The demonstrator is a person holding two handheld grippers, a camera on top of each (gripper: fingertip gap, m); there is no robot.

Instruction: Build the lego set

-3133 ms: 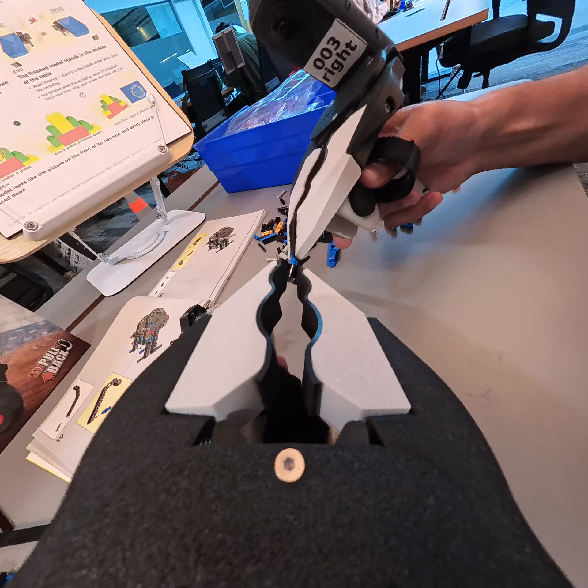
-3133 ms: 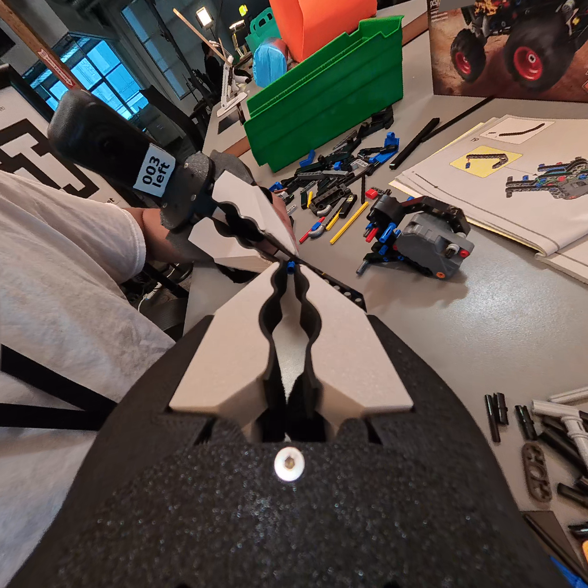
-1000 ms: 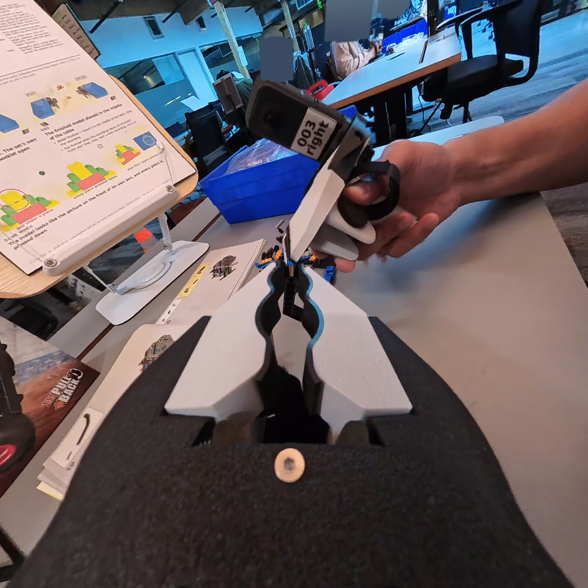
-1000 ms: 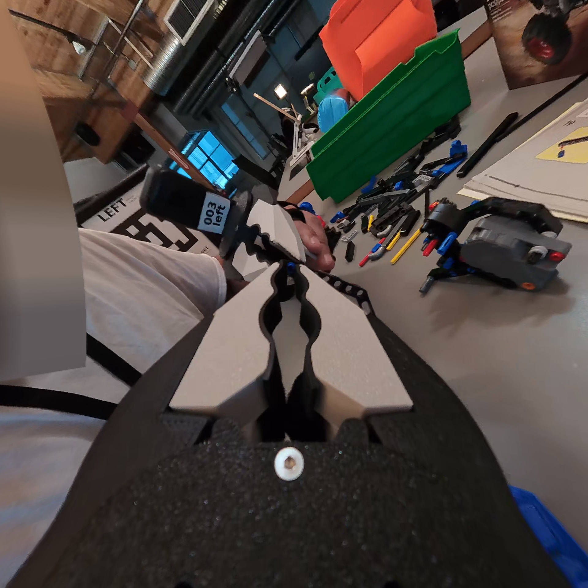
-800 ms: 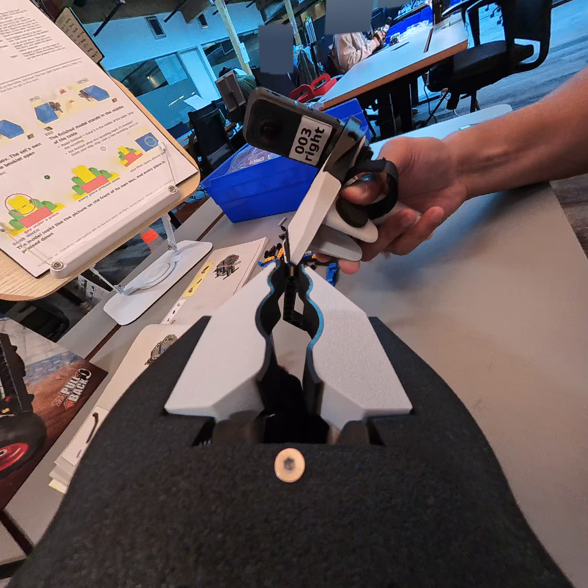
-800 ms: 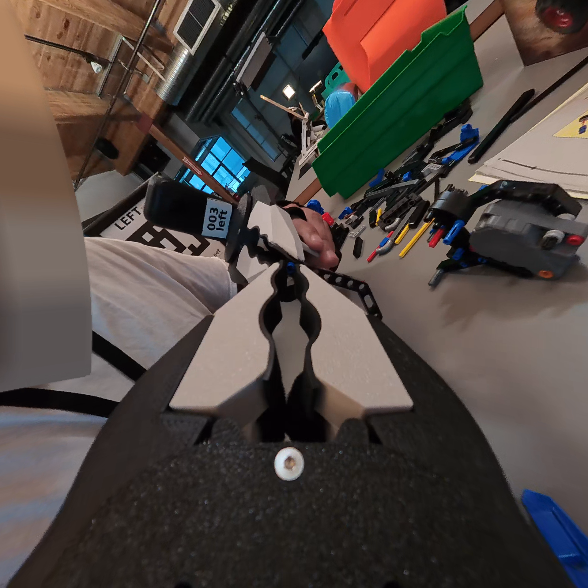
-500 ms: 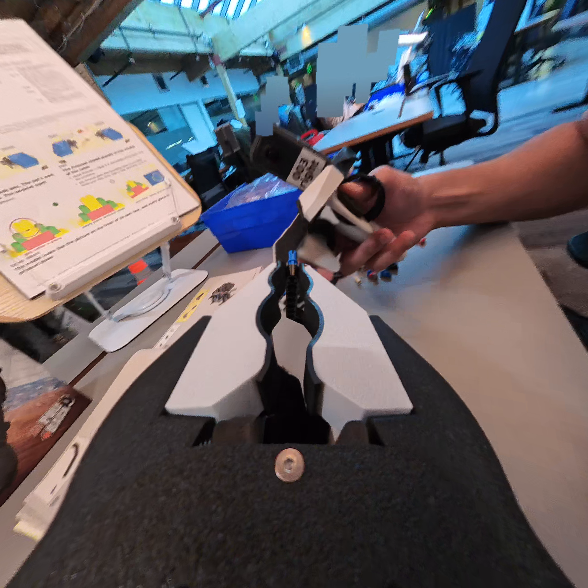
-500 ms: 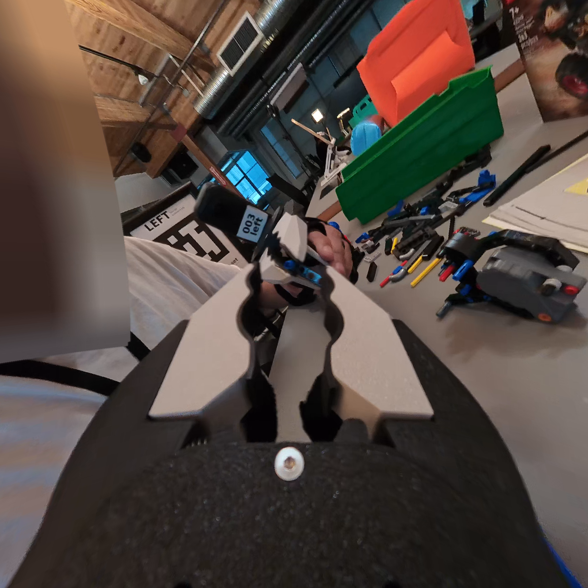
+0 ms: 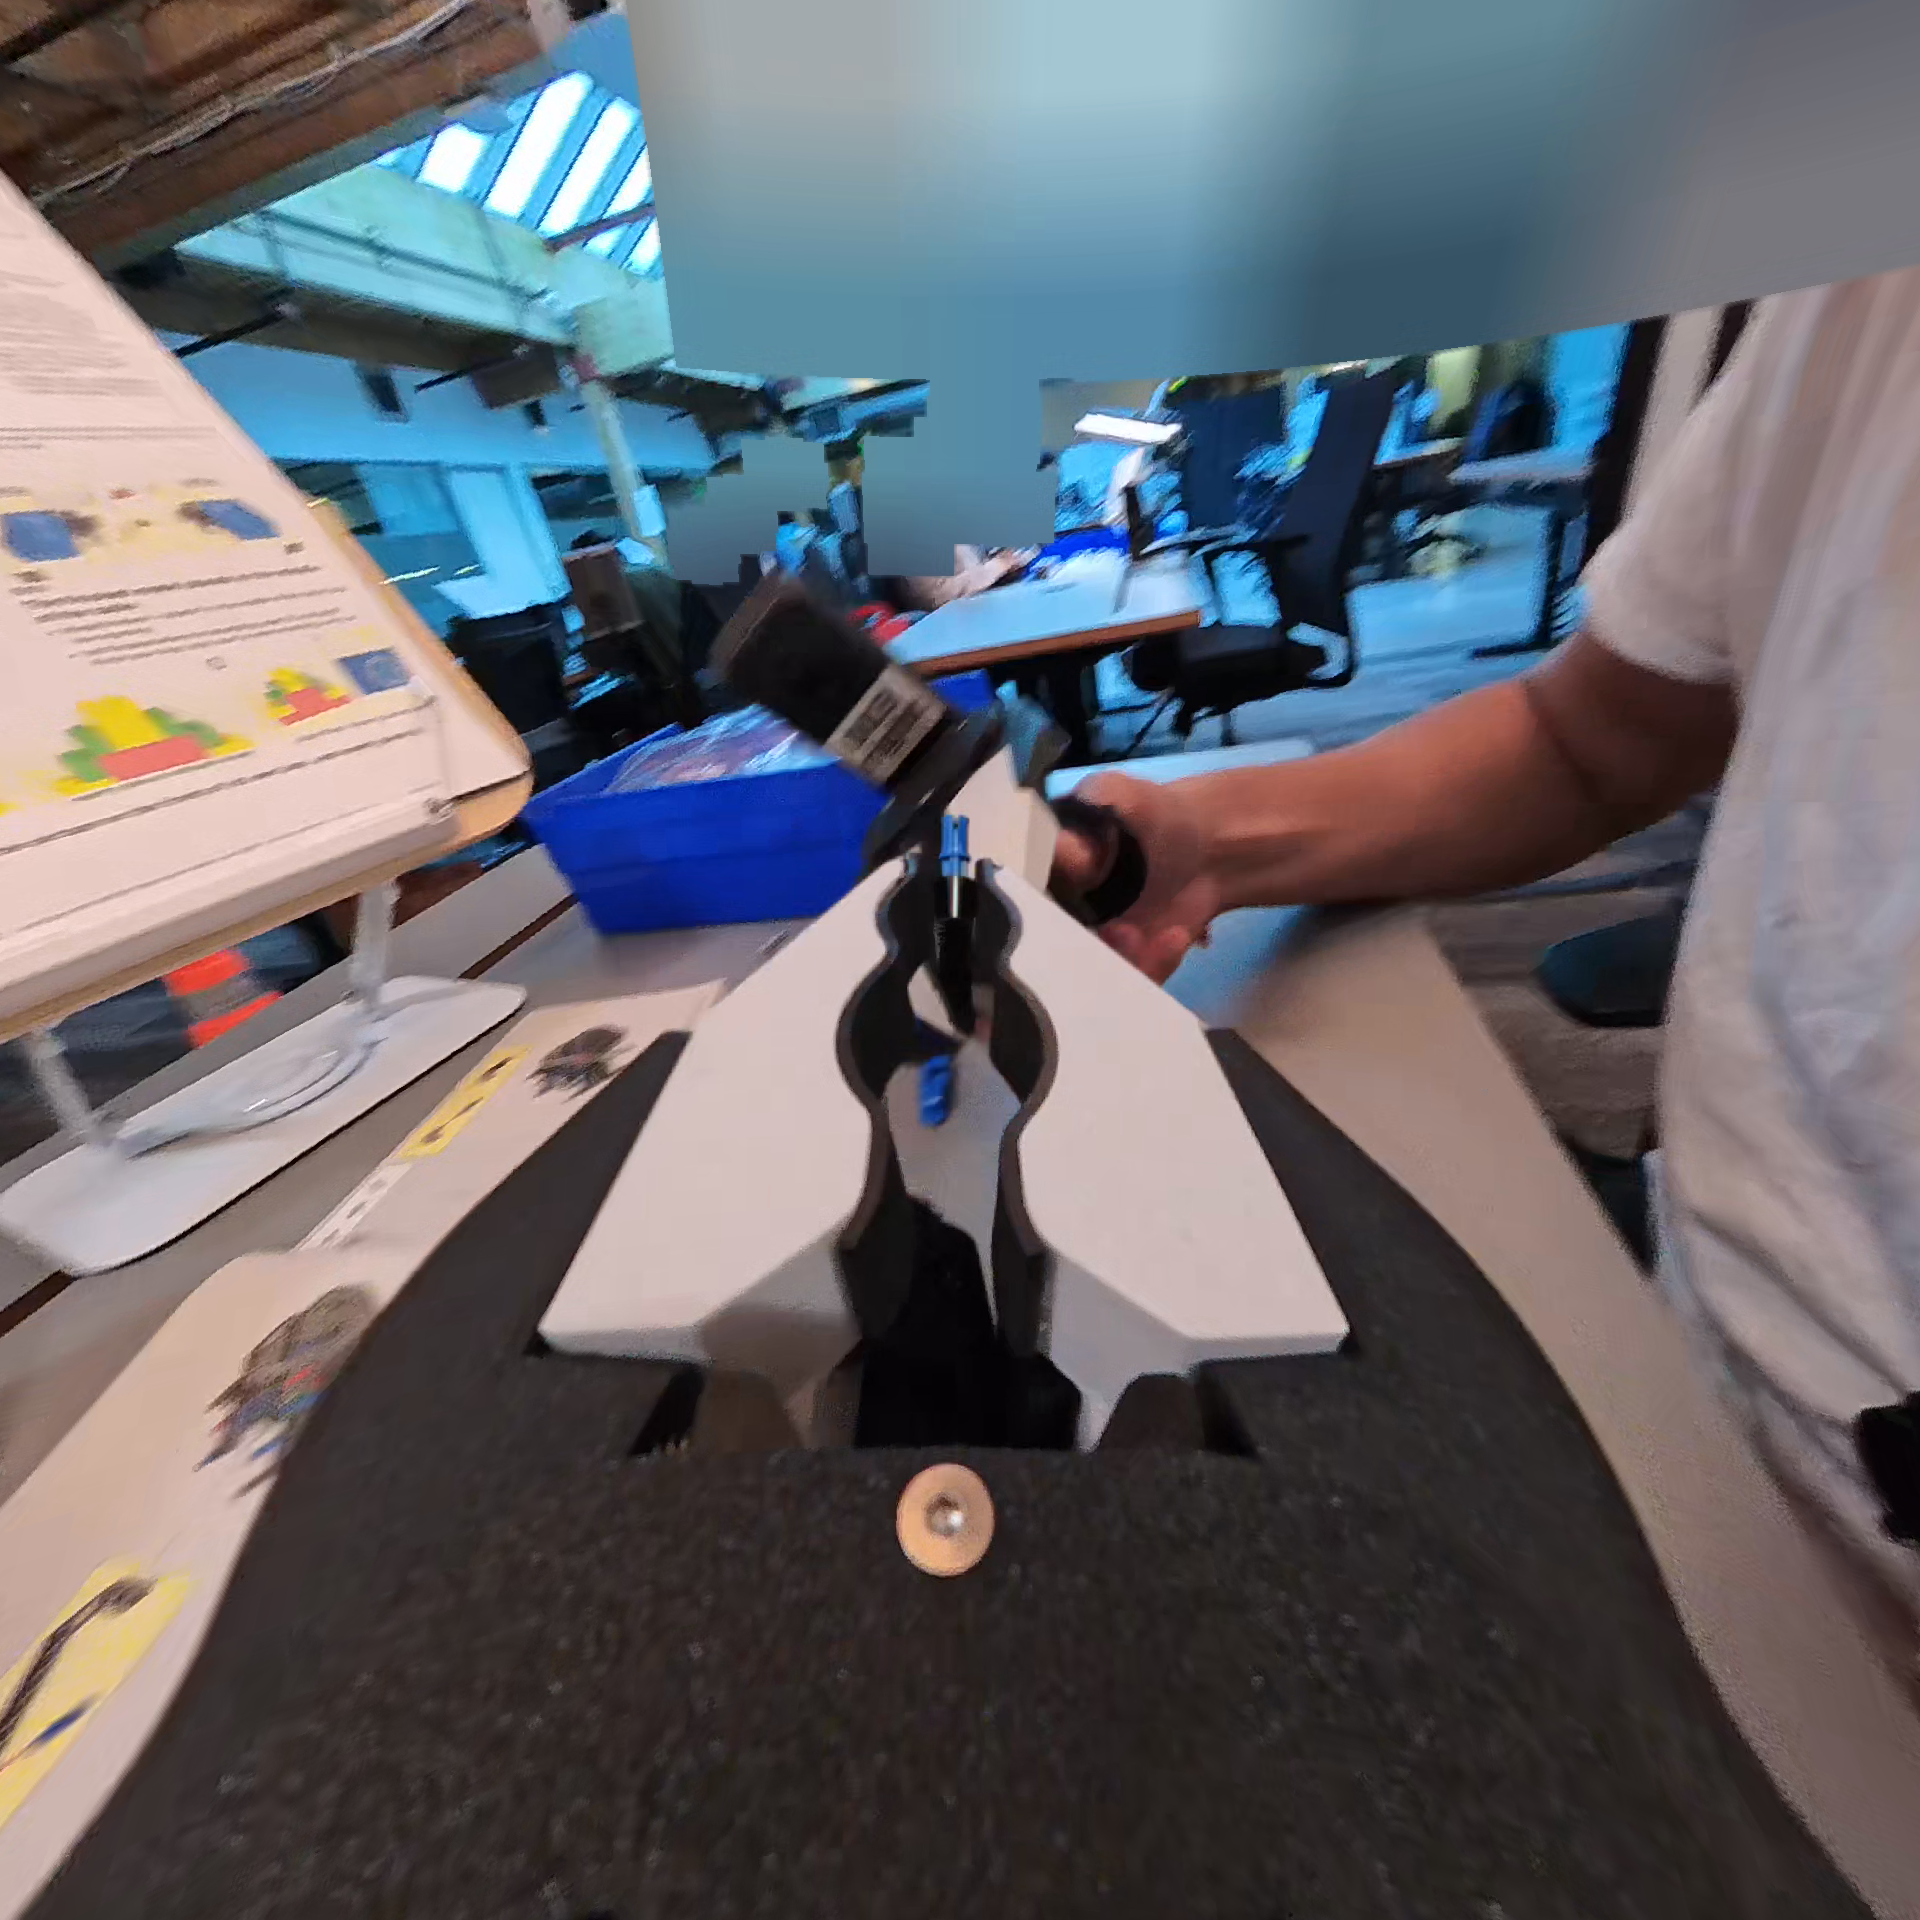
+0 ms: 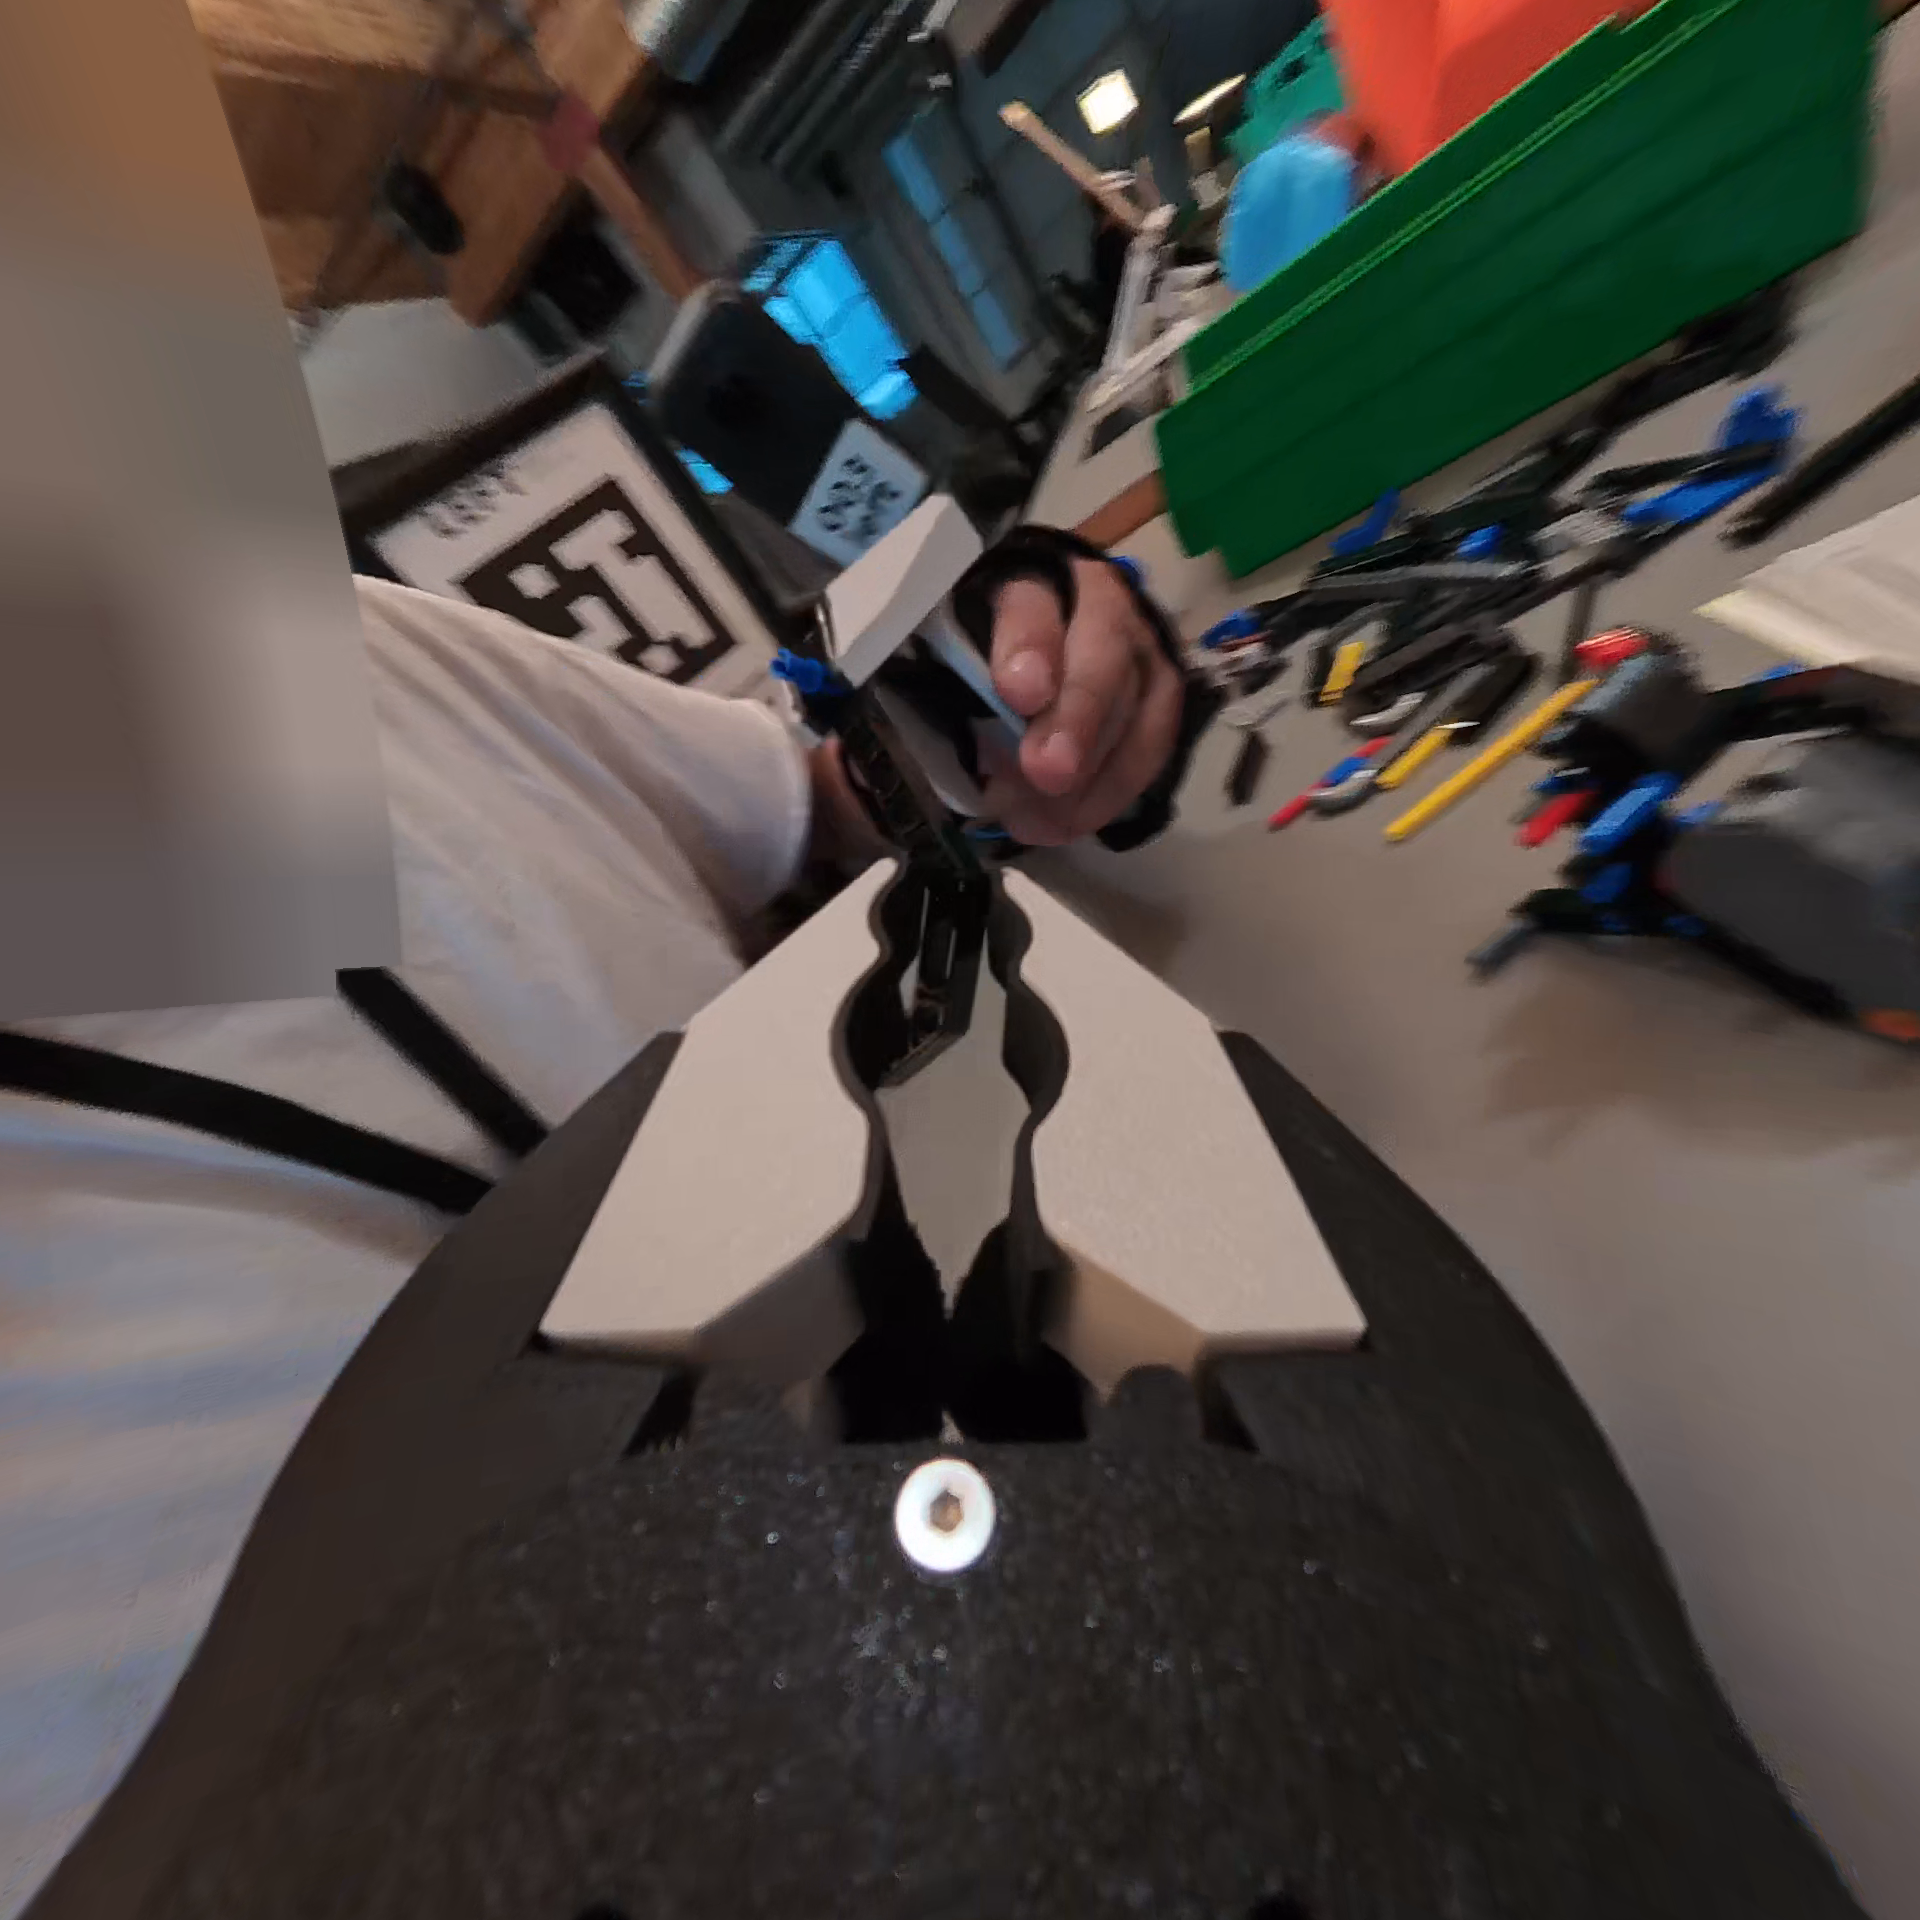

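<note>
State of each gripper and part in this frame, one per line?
Left gripper: shut on the black beam.
Right gripper: around the beam's other end; clamping unclear.
Blue pin: sticking out of the beam's tip.
Partly built grey model: resting on the table.
Instruction booklet: lying open.

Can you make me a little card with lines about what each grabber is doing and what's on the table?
Left gripper: jaws shut on the black beam, held in the air
Beam: a blue pin sticks out at one end
Right gripper: jaws close around the beam's other end; touching or not, cannot tell
Table: loose pieces, a half-built grey model, a green bin behind them
</note>
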